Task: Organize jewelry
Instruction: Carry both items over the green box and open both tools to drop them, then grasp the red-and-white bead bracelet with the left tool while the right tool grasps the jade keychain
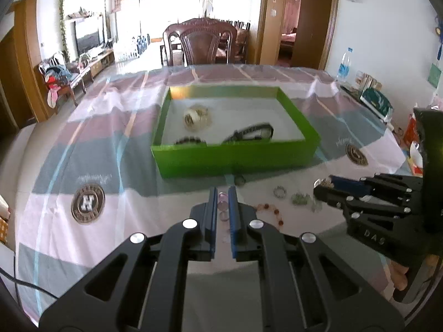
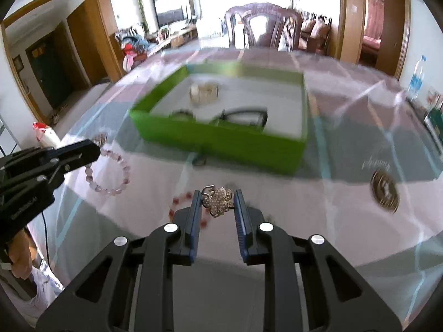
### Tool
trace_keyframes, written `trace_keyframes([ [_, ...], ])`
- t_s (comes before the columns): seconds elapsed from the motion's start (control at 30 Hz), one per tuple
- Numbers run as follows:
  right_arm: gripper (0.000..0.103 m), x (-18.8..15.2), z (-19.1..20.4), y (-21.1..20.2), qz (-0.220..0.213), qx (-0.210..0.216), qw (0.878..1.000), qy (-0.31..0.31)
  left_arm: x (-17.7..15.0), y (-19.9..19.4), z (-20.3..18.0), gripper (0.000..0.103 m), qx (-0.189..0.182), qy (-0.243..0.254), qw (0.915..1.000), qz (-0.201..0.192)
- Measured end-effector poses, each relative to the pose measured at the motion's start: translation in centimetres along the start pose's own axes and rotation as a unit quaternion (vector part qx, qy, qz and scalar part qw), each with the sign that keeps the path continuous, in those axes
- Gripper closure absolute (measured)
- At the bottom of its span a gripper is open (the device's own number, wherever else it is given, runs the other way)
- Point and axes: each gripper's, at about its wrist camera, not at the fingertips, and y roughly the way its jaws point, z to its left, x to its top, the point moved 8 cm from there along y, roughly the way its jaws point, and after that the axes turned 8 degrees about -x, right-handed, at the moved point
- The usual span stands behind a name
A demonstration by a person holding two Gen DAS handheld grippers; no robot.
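Observation:
A green box point(image 1: 235, 157) point(image 2: 221, 141) stands mid-table and holds a gold watch point(image 1: 196, 116), a black strap piece point(image 1: 249, 134) and a dark bead bracelet point(image 1: 191, 140). My left gripper point(image 1: 223, 196) is shut on a pale purple bead bracelet point(image 2: 110, 171), which hangs from its tip above the cloth in the right wrist view. My right gripper point(image 2: 217, 202) is shut on a sparkly flower brooch point(image 2: 218, 200), held in front of the box. A red bead bracelet point(image 1: 272, 213), a small ring point(image 1: 279, 192) and a green piece point(image 1: 300, 198) lie on the cloth.
The table has a striped pink, grey and white cloth point(image 1: 91, 166) with round badge prints. A small ring point(image 1: 239, 180) lies by the box front. A water bottle point(image 1: 344, 66) and packages point(image 1: 376, 99) stand at the right edge. A wooden chair point(image 1: 200, 44) is behind the table.

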Motion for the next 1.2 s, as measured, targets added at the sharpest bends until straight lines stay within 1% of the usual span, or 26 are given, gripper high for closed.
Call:
trace_keyframes([
  [0.07, 0.08, 1.7, -0.3, -0.7, -0.019, -0.012, 1.0, -0.002, 1.7, -0.4, 0.1, 0.095, 0.006, 0.007, 0.9999, -0.014],
  [0.17, 0.08, 5.1, -0.8, -2.0, -0.052, -0.024, 0.998, -0.002, 4.8, -0.8, 1.0, 0.095, 0.003, 0.003, 0.9995, -0.032],
  [0.27, 0.08, 8.1, -0.9, -2.4, -0.075, -0.008, 0.997, 0.006, 7.7, -0.6, 2.1, 0.095, 0.002, -0.011, 0.999, -0.043],
  [0.33, 0.08, 10.1, -1.3, -1.9, -0.084, 0.001, 0.996, 0.012, 9.6, -0.3, 2.7, 0.095, 0.006, -0.014, 0.9986, -0.051],
  [0.4, 0.08, 11.4, -1.7, -0.8, -0.085, -0.006, 0.996, 0.019, 11.3, 0.5, 3.3, 0.095, 0.014, -0.02, 0.998, -0.057],
  [0.43, 0.08, 12.1, -2.2, 0.4, -0.081, -0.015, 0.996, 0.027, 12.1, 1.4, 3.6, 0.095, 0.018, -0.021, 0.998, -0.057],
  [0.47, 0.08, 12.4, -2.3, 1.2, -0.076, -0.018, 0.997, 0.029, 12.5, 2.1, 3.9, 0.095, 0.02, -0.02, 0.9981, -0.054],
  [0.5, 0.08, 12.6, -2.5, 2.9, -0.063, -0.023, 0.997, 0.034, 12.8, 3.4, 4.1, 0.095, 0.023, -0.02, 0.9984, -0.047],
  [0.57, 0.08, 12.5, -2.7, 5.0, -0.044, -0.028, 0.998, 0.042, 12.7, 5.3, 4.6, 0.095, 0.03, -0.023, 0.9987, -0.033],
  [0.63, 0.08, 11.5, -3.2, 8.1, -0.012, -0.036, 0.998, 0.054, 12.0, 7.9, 5.2, 0.095, 0.034, -0.028, 0.999, -0.012],
  [0.7, 0.08, 10.6, -3.4, 10.0, 0.009, -0.035, 0.997, 0.062, 11.2, 9.6, 5.6, 0.095, 0.034, -0.033, 0.9989, 0.002],
  [0.77, 0.079, 9.6, -3.5, 11.7, 0.028, -0.035, 0.997, 0.067, 10.0, 11.6, 6.1, 0.095, 0.033, -0.038, 0.9984, 0.024],
  [0.83, 0.079, 9.0, -3.4, 12.3, 0.032, -0.03, 0.997, 0.069, 9.2, 12.9, 6.3, 0.095, 0.028, -0.042, 0.9981, 0.036],
  [0.9, 0.068, 8.8, -3.3, 12.3, 0.027, -0.036, 0.997, 0.067, 8.8, 13.4, 6.4, 0.094, 0.024, -0.042, 0.9982, 0.036],
  [0.93, 0.058, 8.9, -3.2, 12.0, 0.024, -0.04, 0.997, 0.066, 8.7, 13.4, 6.3, 0.092, 0.024, -0.042, 0.9982, 0.035],
  [0.97, 0.054, 8.9, -3.3, 11.4, 0.017, -0.041, 0.997, 0.064, 8.5, 13.2, 6.2, 0.084, 0.023, -0.042, 0.9983, 0.033],
  [1.0, 0.052, 9.0, -3.3, 10.8, 0.01, -0.04, 0.997, 0.062, 8.4, 12.9, 6.1, 0.076, 0.02, -0.042, 0.9984, 0.032],
  [1.03, 0.05, 8.9, -3.3, 10.0, 0.004, -0.039, 0.998, 0.057, 8.3, 12.5, 6.1, 0.056, 0.018, -0.043, 0.9985, 0.028],
  [1.07, 0.048, 8.8, -3.3, 9.5, 0.003, -0.038, 0.998, 0.055, 8.3, 12.0, 6.1, 0.042, 0.02, -0.045, 0.9985, 0.023],
  [1.13, 0.048, 8.2, -3.7, 7.3, -0.008, -0.035, 0.998, 0.049, 7.8, 10.4, 6.1, 0.041, 0.03, -0.049, 0.9983, 0.011],
  [1.2, 0.048, 7.0, -4.3, 5.5, -0.014, -0.038, 0.998, 0.04, 6.3, 8.7, 5.8, 0.04, 0.046, -0.046, 0.9977, 0.021],
])
